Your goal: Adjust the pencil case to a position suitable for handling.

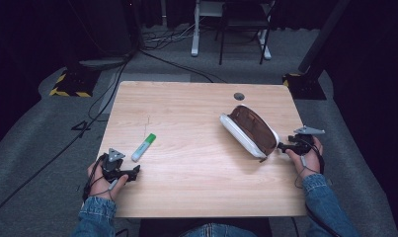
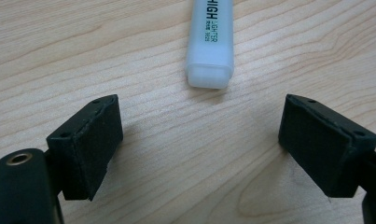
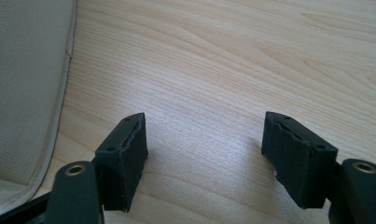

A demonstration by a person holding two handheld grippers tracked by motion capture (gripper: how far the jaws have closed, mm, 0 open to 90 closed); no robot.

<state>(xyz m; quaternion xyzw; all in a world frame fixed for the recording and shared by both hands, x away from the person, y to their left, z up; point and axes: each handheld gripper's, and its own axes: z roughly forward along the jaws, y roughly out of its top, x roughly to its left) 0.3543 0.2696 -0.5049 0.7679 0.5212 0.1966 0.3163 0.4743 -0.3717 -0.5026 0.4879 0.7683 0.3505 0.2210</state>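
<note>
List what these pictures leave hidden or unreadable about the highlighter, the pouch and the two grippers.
- Highlighter: left gripper view's top edge cuts off its cap end and part of the print; too small to read in the high view.
- Pouch: contents hidden by its own walls in the high view; right gripper view's left edge crops it to a beige panel.
- Right gripper: jaw tips blurred against the pouch in the high view.

A pale wood-grain table [image 1: 186, 113] carries a white highlighter [image 1: 143, 147] with a green cap and a white pouch [image 1: 248, 130] with a brown inside, flanked by black grippers and blue denim sleeves [image 1: 97, 213].
</note>
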